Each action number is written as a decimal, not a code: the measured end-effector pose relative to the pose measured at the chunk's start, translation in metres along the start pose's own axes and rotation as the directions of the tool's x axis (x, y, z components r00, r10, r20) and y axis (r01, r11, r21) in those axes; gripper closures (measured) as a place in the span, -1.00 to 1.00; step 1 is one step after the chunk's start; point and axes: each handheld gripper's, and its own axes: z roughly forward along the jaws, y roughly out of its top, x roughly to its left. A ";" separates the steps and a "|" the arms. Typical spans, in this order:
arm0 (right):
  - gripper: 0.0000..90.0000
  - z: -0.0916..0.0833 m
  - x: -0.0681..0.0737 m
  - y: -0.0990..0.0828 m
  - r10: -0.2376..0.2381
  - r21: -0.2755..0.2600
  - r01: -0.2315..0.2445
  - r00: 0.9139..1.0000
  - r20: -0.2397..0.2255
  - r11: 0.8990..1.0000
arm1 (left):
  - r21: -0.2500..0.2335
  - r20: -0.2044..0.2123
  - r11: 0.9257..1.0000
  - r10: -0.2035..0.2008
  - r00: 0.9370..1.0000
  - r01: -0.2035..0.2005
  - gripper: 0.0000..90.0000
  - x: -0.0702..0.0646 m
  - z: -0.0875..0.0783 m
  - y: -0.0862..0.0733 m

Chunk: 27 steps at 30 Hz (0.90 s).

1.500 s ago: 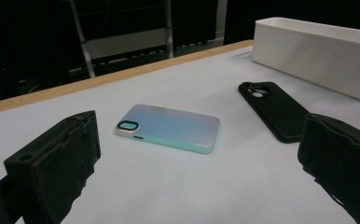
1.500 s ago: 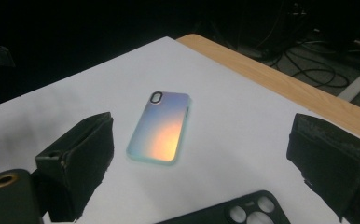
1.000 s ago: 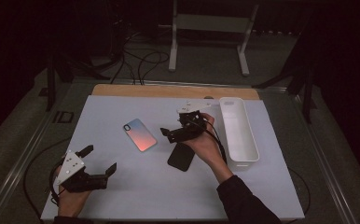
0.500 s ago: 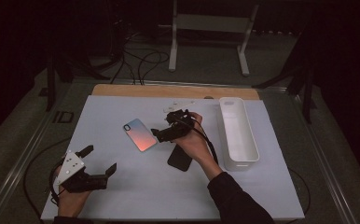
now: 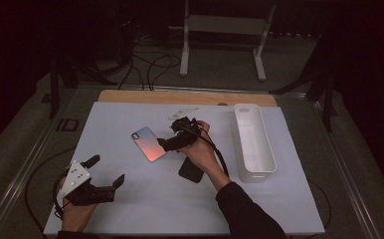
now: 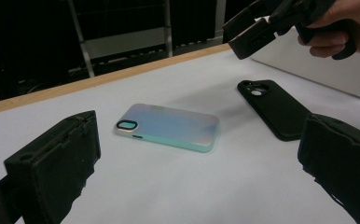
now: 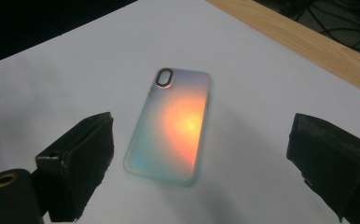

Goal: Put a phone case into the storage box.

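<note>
The right tongs (image 5: 166, 144), wide open and empty, hover over the iridescent plastic phone case (image 5: 148, 144) lying flat on the white desk (image 5: 145, 199); the grasp seems not yet made, and the left tongs (image 5: 105, 172) are open and idle

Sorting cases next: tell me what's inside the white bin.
The white bin looks empty in the high view: bare white floor, nothing visible. Its near inner wall is hidden by the rim.

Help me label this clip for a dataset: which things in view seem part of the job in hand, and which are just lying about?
Likely in play:
- iridescent phone case, flat between the open jaws of the right gripper
- white bin, perhaps the destination

Just lying about, it seems:
- black phone case, flat beside the iridescent one
- left gripper, open, holding nothing
- pale object near the table's far edge, too unclear to name
</note>
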 end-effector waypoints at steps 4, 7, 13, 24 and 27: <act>-0.83 0.003 0.001 0.000 -0.001 0.005 0.001 1.000 0.000 1.000 | 0.000 0.000 1.000 0.000 1.000 0.000 -1.00 0.000 0.000 0.000; -0.83 0.007 0.002 0.000 -0.001 0.013 0.001 1.000 -0.002 1.000 | -0.001 0.000 1.000 -0.001 1.000 0.001 -1.00 0.000 0.000 0.000; -0.83 0.014 0.004 -0.001 0.003 0.024 -0.003 1.000 -0.006 1.000 | 0.001 0.000 1.000 0.000 1.000 0.000 -1.00 0.000 0.000 0.000; -0.83 0.023 0.007 -0.003 0.012 0.040 -0.011 1.000 -0.015 0.999 | 0.001 -0.001 1.000 0.001 1.000 -0.001 -1.00 0.000 0.000 0.000; -0.83 0.028 0.008 -0.005 0.013 0.049 -0.012 1.000 -0.019 0.999 | 0.003 0.000 1.000 0.000 1.000 0.000 -1.00 0.000 0.000 0.000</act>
